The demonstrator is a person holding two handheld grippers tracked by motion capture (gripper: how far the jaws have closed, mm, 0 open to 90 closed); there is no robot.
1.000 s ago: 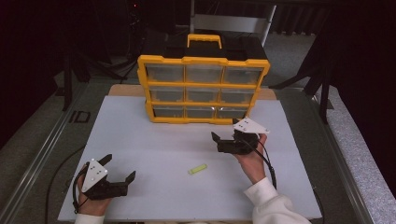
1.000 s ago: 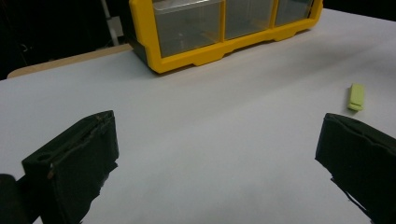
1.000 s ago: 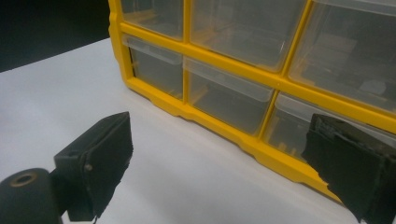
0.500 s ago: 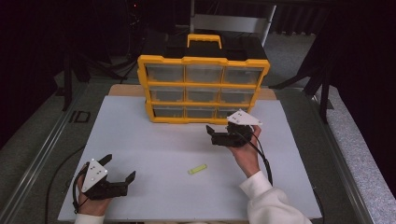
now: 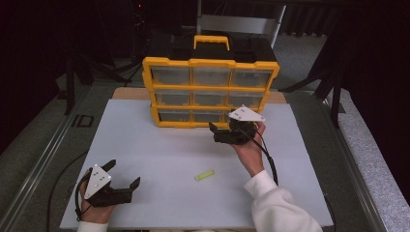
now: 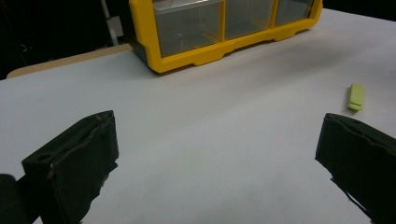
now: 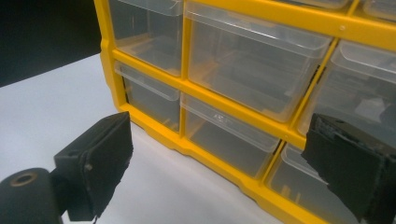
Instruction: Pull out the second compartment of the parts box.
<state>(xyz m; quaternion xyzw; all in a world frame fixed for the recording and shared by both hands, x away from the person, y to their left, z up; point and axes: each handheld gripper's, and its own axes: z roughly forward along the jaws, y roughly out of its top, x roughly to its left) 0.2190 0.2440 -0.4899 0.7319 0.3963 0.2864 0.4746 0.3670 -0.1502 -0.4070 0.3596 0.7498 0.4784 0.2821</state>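
Your right gripper hovers just in front of the bottom row of the yellow organizer, its fingers spread wide and holding nothing. In the right gripper view, the 2 black fingers frame the clear drawers of the cabinet's lower rows, close to them but not touching; the bottom middle drawer sits between the fingertips. Your right hand carries the gripper from behind, white sleeve trailing toward the near edge, and the grey plate on top tilts toward the organizer.

Your left gripper rests low at the near left corner of the white tabletop, well apart from the organizer. Its fingers also stand wide open and empty, as the left gripper view shows, with bare tabletop between them.

A small lime-green piece lies flat on the tabletop between your 2 hands, nearer the right forearm and clear of both grippers. In the left gripper view it lies just beyond the right-hand finger.

The organizer stands upright at the far edge of the tabletop, 3 rows of 3 drawers facing you, all pushed in, with a yellow handle on its black top. What the drawers hold cannot be made out.
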